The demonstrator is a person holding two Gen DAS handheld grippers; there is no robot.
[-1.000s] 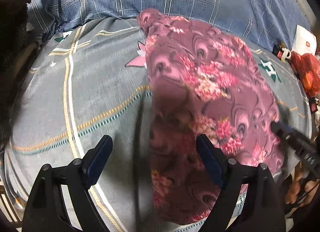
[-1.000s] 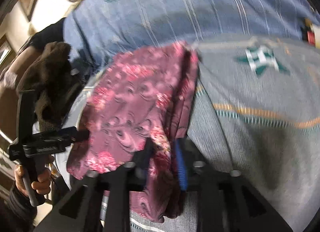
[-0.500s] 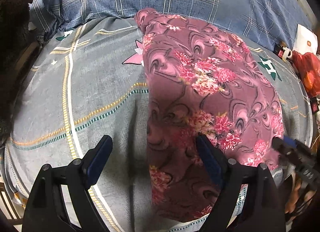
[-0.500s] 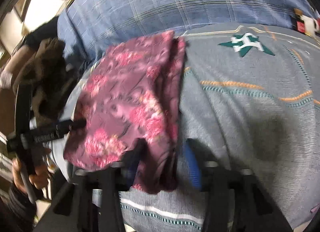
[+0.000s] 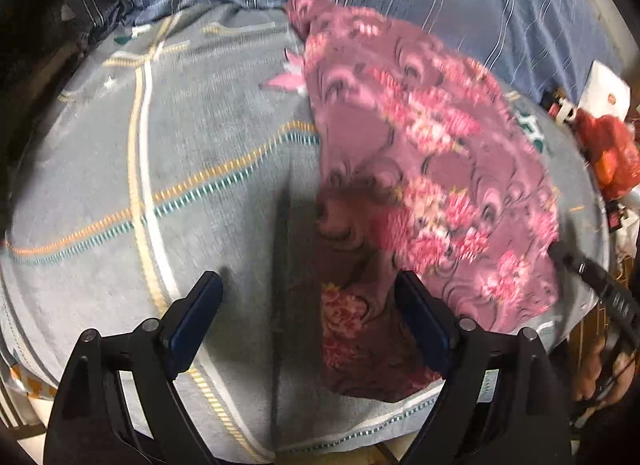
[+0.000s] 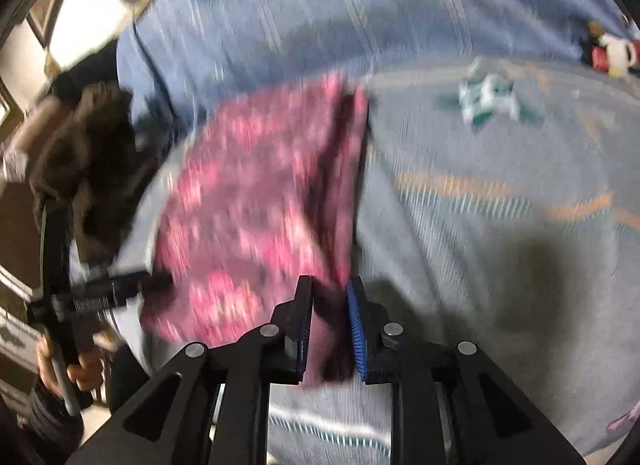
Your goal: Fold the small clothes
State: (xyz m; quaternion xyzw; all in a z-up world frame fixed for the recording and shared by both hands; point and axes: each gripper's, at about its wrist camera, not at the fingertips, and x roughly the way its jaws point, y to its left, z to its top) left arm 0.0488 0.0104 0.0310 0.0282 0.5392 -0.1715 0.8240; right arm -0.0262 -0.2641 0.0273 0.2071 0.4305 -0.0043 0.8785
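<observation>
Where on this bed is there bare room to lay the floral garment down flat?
The grey plaid bedspread lies bare between the pink floral garment and the dark furry item. Also bare beyond the garment toward the green emblem. Crowded near the red bag.

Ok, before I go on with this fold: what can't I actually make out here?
- Right wrist view: motion blur smears the floral garment; its print and fold edges are unreadable.
- Right gripper: cloth sits between the fingers, but its layer count is hidden.
- Left wrist view: the left gripper covers the garment's near corner; the far edge is blurred.
- The small items at the bed's edge are unidentifiable.
</observation>
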